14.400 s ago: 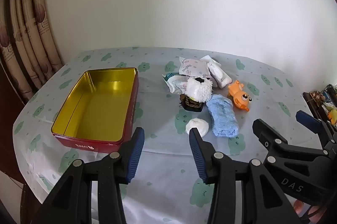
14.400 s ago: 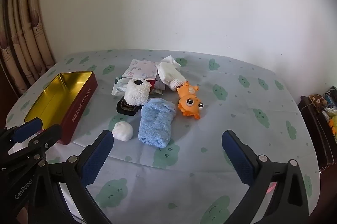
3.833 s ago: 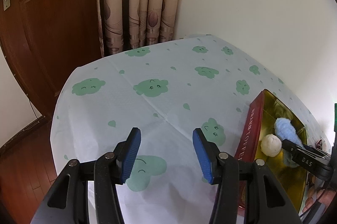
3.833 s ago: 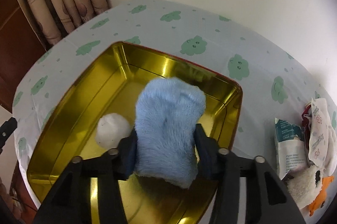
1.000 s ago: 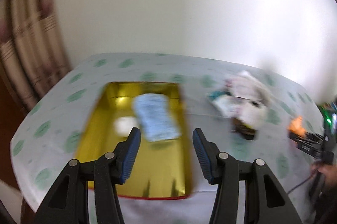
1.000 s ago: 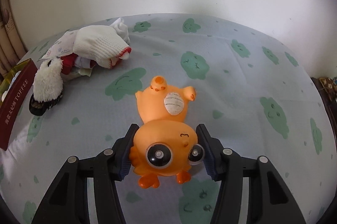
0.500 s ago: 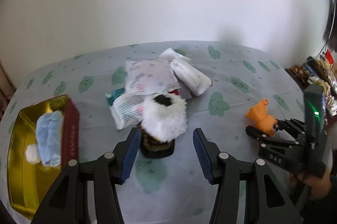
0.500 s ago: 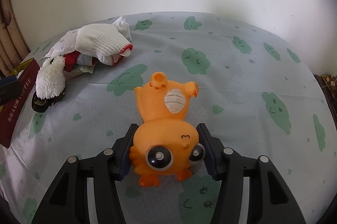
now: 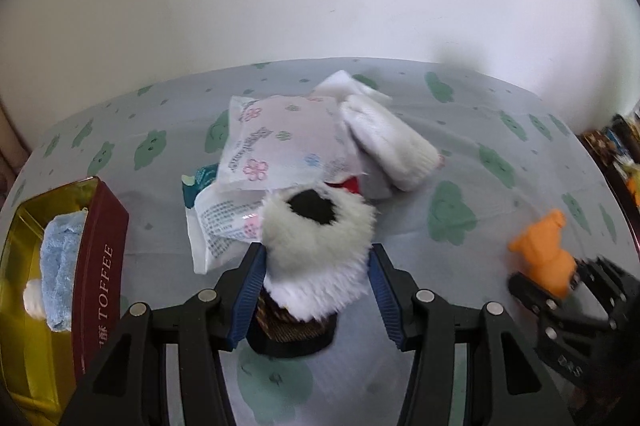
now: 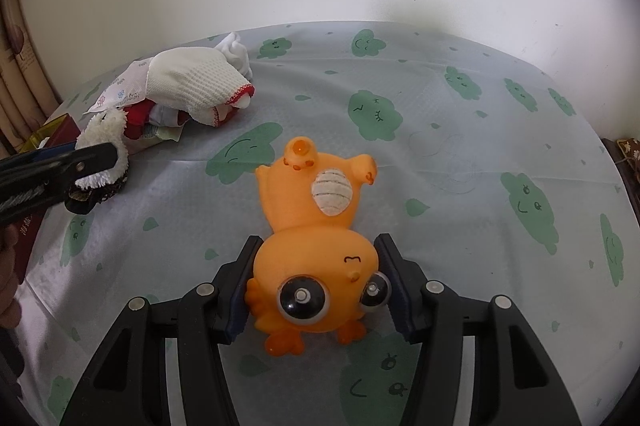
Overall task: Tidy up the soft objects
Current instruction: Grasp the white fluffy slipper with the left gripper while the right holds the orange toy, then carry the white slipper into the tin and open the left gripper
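Left gripper (image 9: 316, 292) is straddling the fluffy slipper (image 9: 316, 250), jaws wide; right gripper (image 10: 316, 288) is pinching the orange toy (image 10: 316, 246), which risks squirting free.

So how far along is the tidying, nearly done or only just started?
Early on, by the look of it. Done: a blue fluffy cloth and a white ball lie in the toffee tin. In hand: the left gripper straddles the white fluffy slipper, jaws open; the right gripper is around the orange toy. Left: the white knitted glove and the flowery packets on the table.
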`<state>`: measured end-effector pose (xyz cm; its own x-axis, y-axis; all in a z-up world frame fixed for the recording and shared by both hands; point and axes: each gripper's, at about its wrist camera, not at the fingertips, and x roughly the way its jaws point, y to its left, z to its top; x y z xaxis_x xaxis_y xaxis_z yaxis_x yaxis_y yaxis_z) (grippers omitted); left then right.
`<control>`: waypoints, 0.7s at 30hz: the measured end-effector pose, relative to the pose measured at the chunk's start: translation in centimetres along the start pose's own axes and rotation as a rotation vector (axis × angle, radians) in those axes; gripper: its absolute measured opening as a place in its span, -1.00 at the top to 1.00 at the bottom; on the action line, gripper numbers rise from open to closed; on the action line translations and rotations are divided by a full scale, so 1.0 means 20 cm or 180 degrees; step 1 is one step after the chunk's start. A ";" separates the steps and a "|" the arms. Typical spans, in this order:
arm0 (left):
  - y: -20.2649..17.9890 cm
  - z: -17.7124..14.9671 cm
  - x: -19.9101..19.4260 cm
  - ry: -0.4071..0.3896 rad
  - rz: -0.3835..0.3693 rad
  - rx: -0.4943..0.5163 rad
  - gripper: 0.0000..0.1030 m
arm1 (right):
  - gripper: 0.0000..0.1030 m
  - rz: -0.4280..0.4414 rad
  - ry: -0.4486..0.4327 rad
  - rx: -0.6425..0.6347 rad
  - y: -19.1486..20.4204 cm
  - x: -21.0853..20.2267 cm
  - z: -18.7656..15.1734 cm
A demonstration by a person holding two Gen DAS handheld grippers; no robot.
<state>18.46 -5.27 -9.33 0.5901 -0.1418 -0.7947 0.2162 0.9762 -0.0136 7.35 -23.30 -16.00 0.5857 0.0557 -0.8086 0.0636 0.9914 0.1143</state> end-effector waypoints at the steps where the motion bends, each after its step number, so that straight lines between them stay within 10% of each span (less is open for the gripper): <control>1: 0.02 0.01 0.02 0.0013 -0.0012 -0.0056 -0.03 | -0.05 0.0005 0.0000 0.0003 0.00 0.00 0.00; 21: 0.02 -0.01 -0.10 -0.0120 -0.0259 -0.0021 0.37 | -0.05 -0.0001 0.0002 -0.0007 0.00 0.00 0.00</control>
<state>17.29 -4.54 -7.86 0.5998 -0.2265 -0.7674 0.2596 0.9623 -0.0811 7.35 -23.30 -16.01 0.5851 0.0556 -0.8090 0.0618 0.9917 0.1129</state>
